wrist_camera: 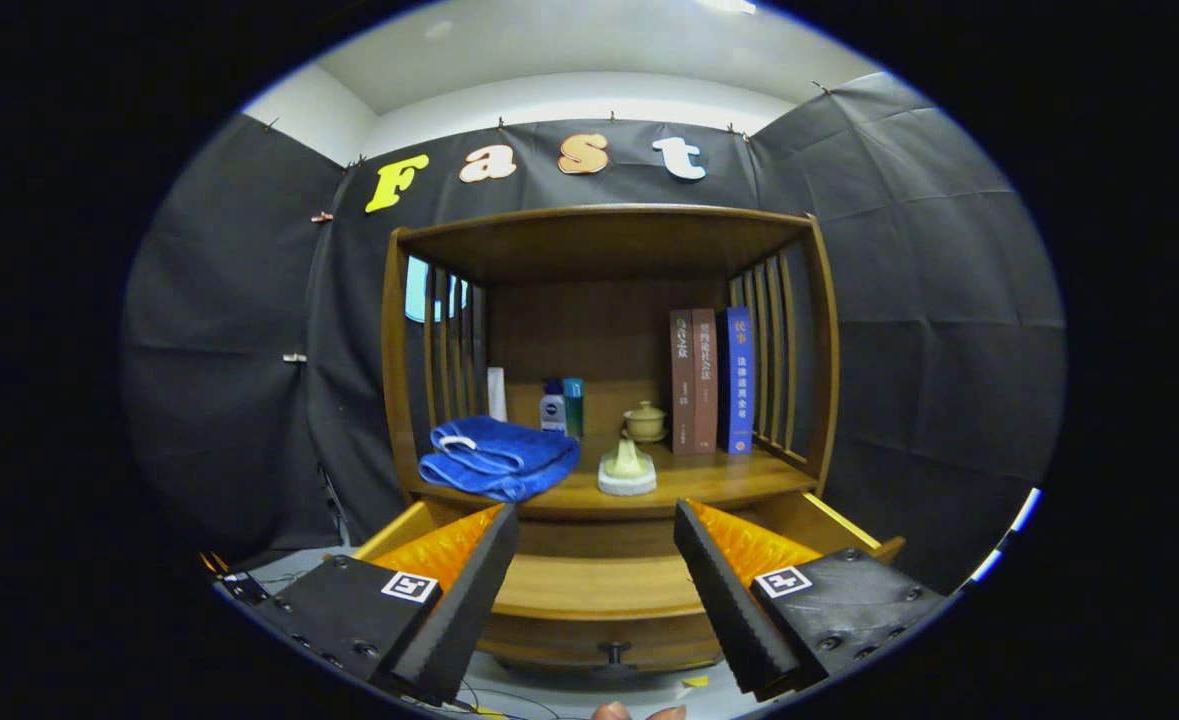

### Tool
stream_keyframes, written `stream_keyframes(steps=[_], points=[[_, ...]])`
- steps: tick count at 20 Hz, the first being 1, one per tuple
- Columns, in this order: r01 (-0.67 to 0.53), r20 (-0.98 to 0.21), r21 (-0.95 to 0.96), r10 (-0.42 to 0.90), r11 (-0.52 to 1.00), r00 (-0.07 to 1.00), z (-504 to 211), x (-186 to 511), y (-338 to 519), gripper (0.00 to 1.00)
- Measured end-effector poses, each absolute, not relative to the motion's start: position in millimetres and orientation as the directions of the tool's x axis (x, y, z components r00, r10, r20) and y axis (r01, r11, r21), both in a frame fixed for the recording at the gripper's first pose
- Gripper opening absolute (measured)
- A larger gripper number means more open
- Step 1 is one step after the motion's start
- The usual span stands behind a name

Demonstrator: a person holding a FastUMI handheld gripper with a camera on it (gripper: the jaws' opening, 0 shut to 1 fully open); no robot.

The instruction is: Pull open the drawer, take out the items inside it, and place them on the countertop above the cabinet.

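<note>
Fingers (596,590) spread wide, grasping nothing, poised above the pulled-out drawer (599,585); its floor looks bare between them, knob (612,652) at front edge. Judgement: tilt down to check corners before reaching. On the countertop (709,478) beyond: blue towel (499,458) left, pale dish (627,470) centre, bottles (561,405), books (711,380) rear right. Spine lettering too small to make out.

Readable text, my count: none legible. Three books (711,381) standing on the counter (709,478) carry spine lettering too small for me to make out. Each finger of my claw (597,530) bears a square black-and-white marker tag (410,587), pattern only, without words.
</note>
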State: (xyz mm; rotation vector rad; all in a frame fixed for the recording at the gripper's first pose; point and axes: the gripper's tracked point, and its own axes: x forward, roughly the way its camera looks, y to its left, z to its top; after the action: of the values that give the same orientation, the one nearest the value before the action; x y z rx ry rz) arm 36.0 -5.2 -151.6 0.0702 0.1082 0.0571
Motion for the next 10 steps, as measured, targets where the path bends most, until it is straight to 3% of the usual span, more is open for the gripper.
stream_keyframes(steps=[10], points=[[-0.012,-0.215,0.05,0.023,0.999,0.976,-289,25,-13,0.99]])
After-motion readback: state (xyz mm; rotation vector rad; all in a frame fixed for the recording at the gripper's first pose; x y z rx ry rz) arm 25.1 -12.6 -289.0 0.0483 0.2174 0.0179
